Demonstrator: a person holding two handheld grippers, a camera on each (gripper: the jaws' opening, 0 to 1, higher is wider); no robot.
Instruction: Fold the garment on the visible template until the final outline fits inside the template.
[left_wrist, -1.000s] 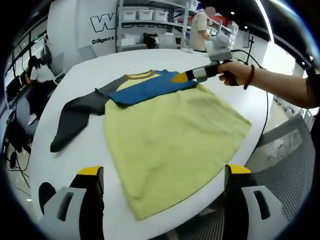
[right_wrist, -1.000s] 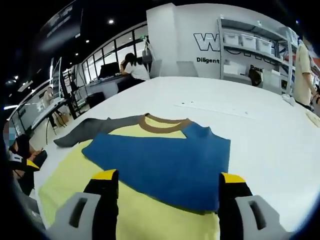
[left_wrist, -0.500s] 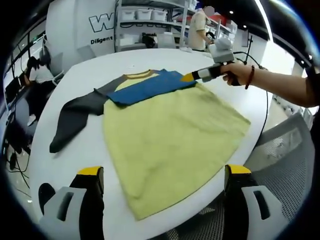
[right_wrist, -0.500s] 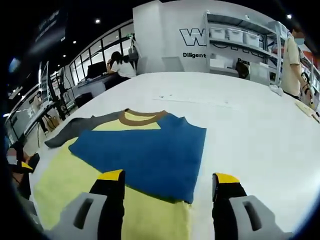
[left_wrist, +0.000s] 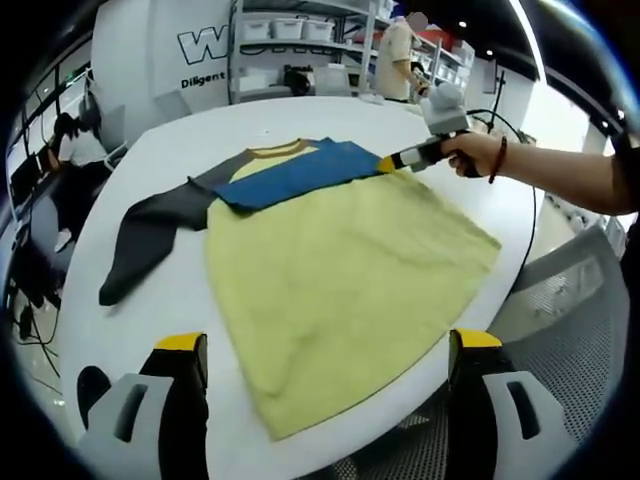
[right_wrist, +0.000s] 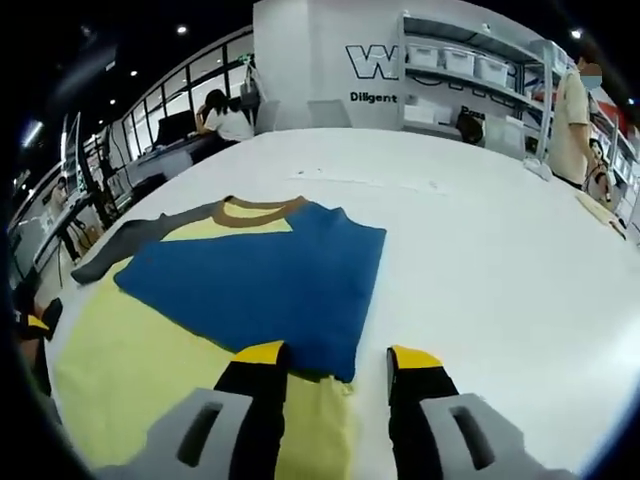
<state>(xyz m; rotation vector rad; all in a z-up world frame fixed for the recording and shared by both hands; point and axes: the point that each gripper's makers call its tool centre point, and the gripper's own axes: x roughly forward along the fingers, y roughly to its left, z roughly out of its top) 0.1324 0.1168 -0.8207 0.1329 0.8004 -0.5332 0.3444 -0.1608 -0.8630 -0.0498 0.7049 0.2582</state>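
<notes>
A yellow garment (left_wrist: 340, 260) lies flat on the round white table (left_wrist: 150, 320). Its blue sleeve (left_wrist: 295, 172) is folded across the chest, and the dark grey sleeve (left_wrist: 150, 235) stretches out to the left. A hand holds my right gripper (left_wrist: 385, 165) at the blue sleeve's end. In the right gripper view the jaws of the right gripper (right_wrist: 338, 355) stand a narrow gap apart around the corner of the blue sleeve (right_wrist: 250, 280). My left gripper (left_wrist: 328, 342) is wide open over the garment's hem, holding nothing.
Shelves with bins (left_wrist: 300, 40) and a standing person (left_wrist: 395, 60) are behind the table. Another person sits at a desk (left_wrist: 75, 140) on the left. A mesh chair (left_wrist: 570, 290) stands by the table's right edge. Bare table (right_wrist: 480, 260) lies right of the garment.
My right gripper has slid to the blue sleeve's outer corner and its jaws have drawn much closer together. The left gripper and the garment have stayed put.
</notes>
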